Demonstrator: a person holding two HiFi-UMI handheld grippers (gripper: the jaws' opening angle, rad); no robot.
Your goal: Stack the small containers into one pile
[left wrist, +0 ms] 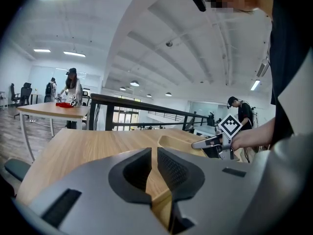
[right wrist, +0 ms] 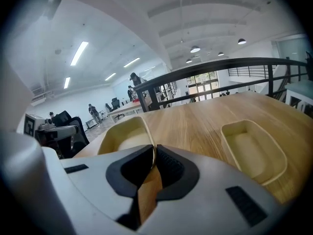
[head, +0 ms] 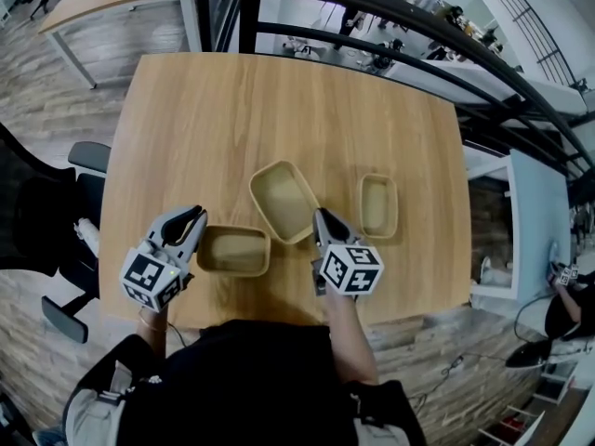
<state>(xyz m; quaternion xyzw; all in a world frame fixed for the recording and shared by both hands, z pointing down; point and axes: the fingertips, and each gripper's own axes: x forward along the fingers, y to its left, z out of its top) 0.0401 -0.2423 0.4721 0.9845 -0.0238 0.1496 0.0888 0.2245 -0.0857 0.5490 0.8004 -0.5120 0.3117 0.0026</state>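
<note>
Three beige containers lie on the wooden table. My right gripper is shut on the near rim of the middle container, which sits skewed. To its right the right container rests free. My left gripper has its jaws drawn together at the left end of the left container, whose tan rim shows between and under the pads. From the left gripper view the middle container and the right gripper appear ahead.
A black railing runs past the table's far edge. A black office chair stands at the left. The table's near edge lies just under both grippers. Other desks and people are far off.
</note>
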